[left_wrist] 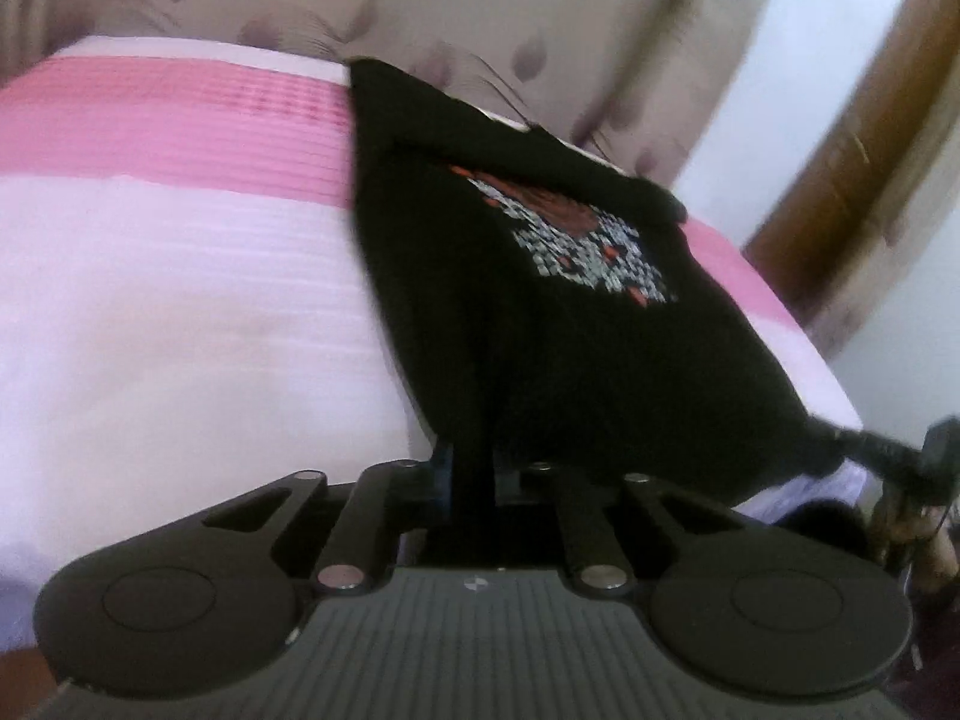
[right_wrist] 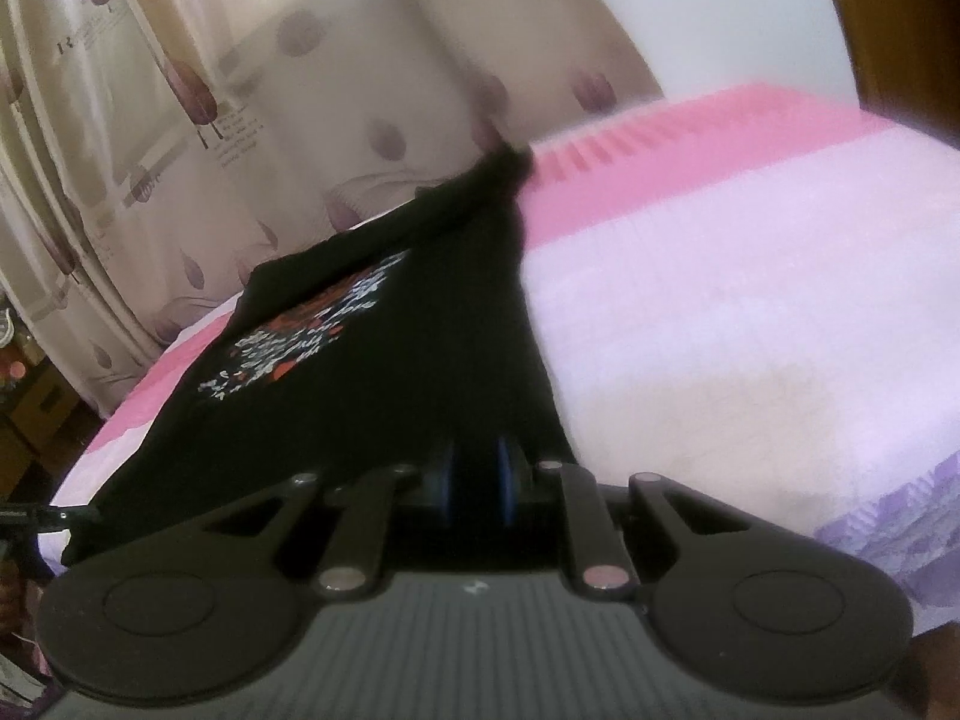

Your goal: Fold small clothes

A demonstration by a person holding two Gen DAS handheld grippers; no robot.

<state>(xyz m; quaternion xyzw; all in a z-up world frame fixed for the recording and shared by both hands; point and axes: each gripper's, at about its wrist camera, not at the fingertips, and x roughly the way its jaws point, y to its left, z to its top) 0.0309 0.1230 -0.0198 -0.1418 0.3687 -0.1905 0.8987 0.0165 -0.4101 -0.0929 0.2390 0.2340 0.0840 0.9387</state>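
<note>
A small black T-shirt (left_wrist: 570, 312) with a red and white print lies stretched on the pink and white bed cover; it also shows in the right wrist view (right_wrist: 384, 360). My left gripper (left_wrist: 474, 468) is shut on the shirt's near hem at one corner. My right gripper (right_wrist: 477, 480) is shut on the hem at the other corner; it shows in the left wrist view (left_wrist: 918, 462) at the far right, pulling the hem taut. The fingertips are mostly hidden by black cloth.
The bed cover (left_wrist: 180, 300) has pink and pale stripes, with a purple patterned edge (right_wrist: 900, 516). A flowered curtain (right_wrist: 210, 120) hangs behind the bed. A brown wooden frame (left_wrist: 858, 138) stands at the right. Clutter sits low on the left (right_wrist: 18, 372).
</note>
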